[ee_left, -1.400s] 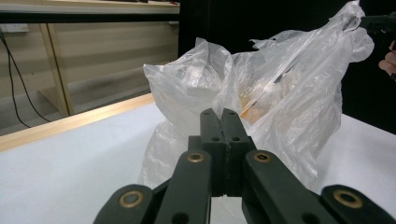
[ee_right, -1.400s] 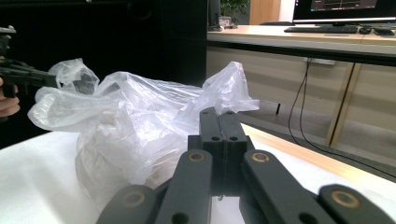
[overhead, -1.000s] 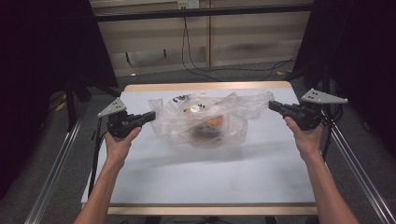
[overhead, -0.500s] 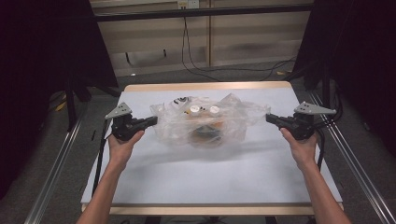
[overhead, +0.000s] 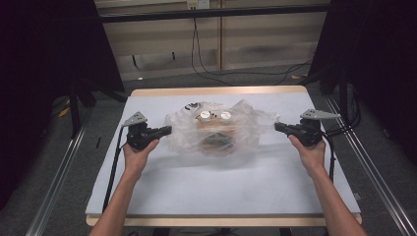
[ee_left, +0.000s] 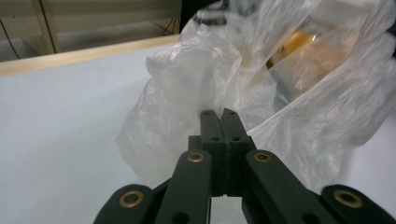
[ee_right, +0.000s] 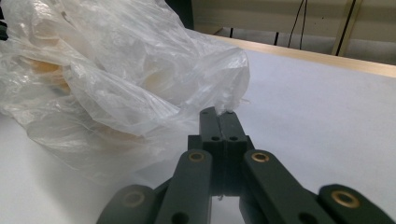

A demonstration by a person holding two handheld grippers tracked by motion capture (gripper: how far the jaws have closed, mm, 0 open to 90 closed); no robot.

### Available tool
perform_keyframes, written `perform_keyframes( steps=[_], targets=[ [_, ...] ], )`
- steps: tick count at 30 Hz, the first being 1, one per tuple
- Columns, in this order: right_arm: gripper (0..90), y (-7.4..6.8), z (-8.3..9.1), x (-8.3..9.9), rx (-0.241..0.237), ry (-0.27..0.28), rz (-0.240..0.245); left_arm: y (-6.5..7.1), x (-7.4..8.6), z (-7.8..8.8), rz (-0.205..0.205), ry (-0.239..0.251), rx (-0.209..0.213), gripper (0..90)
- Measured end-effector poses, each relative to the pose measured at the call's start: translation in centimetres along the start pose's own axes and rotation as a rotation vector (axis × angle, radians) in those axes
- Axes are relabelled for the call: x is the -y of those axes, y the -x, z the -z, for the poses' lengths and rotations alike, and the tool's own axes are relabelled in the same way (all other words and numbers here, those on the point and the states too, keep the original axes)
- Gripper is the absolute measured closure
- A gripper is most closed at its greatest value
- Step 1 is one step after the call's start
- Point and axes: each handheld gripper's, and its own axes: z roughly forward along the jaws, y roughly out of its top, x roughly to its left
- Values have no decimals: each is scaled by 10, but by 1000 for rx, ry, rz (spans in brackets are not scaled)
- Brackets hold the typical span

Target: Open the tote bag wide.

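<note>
A crumpled clear plastic bag (overhead: 216, 132) lies mid-table, stretched sideways between my two grippers. Inside it I make out two small white round caps (overhead: 205, 115), something brownish and a dark item (overhead: 215, 143). My left gripper (overhead: 168, 130) is shut on the bag's left edge, and in the left gripper view the film (ee_left: 187, 88) rises straight from the closed jaw tips (ee_left: 218, 113). At the bag's right edge my right gripper (overhead: 277, 126) is shut too, with a wisp of film (ee_right: 140, 79) pinched at its tips (ee_right: 218, 112).
The white table top (overhead: 221, 189) has a wooden rim along its far and near edges. Metal rails (overhead: 56, 182) run down both sides. Cables (overhead: 211, 64) trail over the floor behind the table, and dark curtains stand at left and right.
Both hands have come down and nearer to the table's front, bringing the bag with them. It now sits lower on the table, still spread between the grippers.
</note>
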Motion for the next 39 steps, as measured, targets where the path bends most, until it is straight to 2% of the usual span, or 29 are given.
perform_keyframes(
  steps=[3,7,8,10,14,20,22,26,31,32,35,39],
  targets=[
    [900,3,-3,5,-2,-11,-20,0,8,-3,22,12,17,900],
    [900,6,-7,12,6,-49,-20,-2,10,-3,12,-3,7,900],
    [900,7,-8,13,10,-57,-19,-3,11,-3,8,-12,12,900],
    [900,9,-10,17,8,-71,-23,-4,15,-5,1,-34,-3,900],
    [900,13,-14,23,13,-109,-27,-10,24,-12,21,-73,-6,900],
    [900,14,-22,31,26,-179,-8,-9,31,-21,6,-133,-11,900],
    [900,16,-24,34,30,-192,-10,-10,34,-22,13,-124,-3,900],
    [900,18,-25,36,31,-207,-12,-9,39,-28,2,-174,-4,900],
    [900,14,-34,41,42,-286,23,-7,43,-36,-29,-245,-26,900],
    [900,14,-36,42,46,-302,25,-7,42,-36,-24,-245,-31,900],
    [900,14,-36,43,48,-298,23,-9,43,-35,-4,-245,-11,900],
    [900,13,-34,43,46,-286,19,-12,43,-31,15,-203,15,889]
  ],
)
